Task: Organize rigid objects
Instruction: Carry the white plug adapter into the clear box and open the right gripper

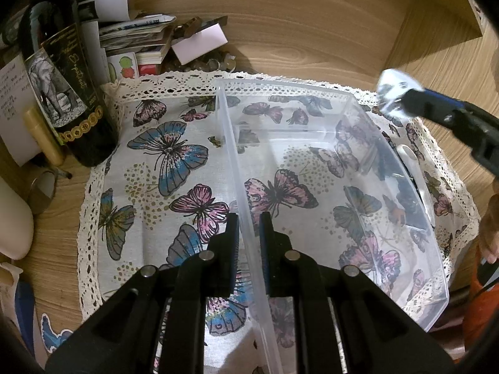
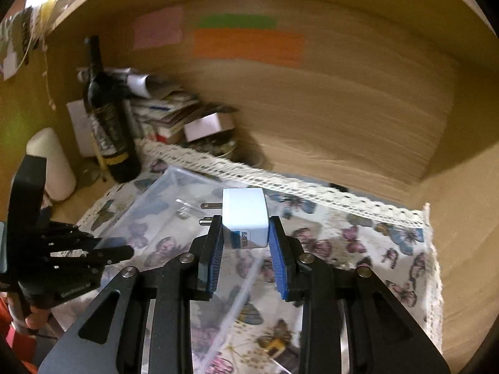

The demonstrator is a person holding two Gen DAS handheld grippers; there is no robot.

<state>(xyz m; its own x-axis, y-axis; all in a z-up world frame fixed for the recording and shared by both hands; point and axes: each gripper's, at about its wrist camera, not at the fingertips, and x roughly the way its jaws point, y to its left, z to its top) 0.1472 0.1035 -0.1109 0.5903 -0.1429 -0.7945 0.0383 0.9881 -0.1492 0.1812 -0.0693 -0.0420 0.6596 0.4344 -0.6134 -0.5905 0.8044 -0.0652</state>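
A clear plastic box (image 1: 402, 168) sits on a butterfly-print cloth (image 1: 149, 162). My left gripper (image 1: 249, 227) is shut on the box's left wall, one finger on each side of it. My right gripper (image 2: 246, 233) is shut on a white travel adapter plug (image 2: 244, 215), its metal prongs pointing left, held in the air above the cloth beside the box (image 2: 162, 205). The right gripper also shows in the left wrist view (image 1: 405, 99), with the blurred adapter (image 1: 393, 90) above the box's far right corner.
A dark wine bottle (image 1: 62, 93) stands left of the cloth, with stacked papers and small boxes (image 1: 146, 40) behind it. A white cylinder (image 2: 53, 162) stands at the far left. Wooden walls (image 2: 343, 109) close in the back and right.
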